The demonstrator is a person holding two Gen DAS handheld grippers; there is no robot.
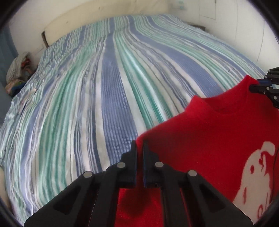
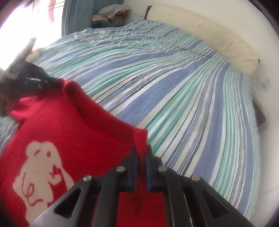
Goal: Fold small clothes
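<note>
Red knit: the sweater (image 1: 218, 132) hangs stretched between both grippers, lifted over the striped bed (image 1: 104, 87).
Left gripper (image 1: 139, 148): fingers pressed tight on one shoulder corner, cloth pinched right at the tips.
Right gripper (image 2: 141, 153): same story on the other shoulder, a tuft of red squeezed between the pads.
Where it lies: from the left fingers the sweater runs off to the right; from the right fingers it runs off to the left. The shoulder line is taut between them, neck opening in the middle, body dropping below and out of sight.
Who is nearer: neither, I'd say; each holds its own corner, so laying it flat looks like a job for both together.
Left view only: little of the white bear print (image 1: 258, 176), cut off at the edge.
Right view only: the bear (image 2: 41, 174) nearly whole, and the bright window.
Far off: a clothes pile (image 2: 111, 15) beyond the bed, cream headboard (image 2: 200, 29) behind.
</note>
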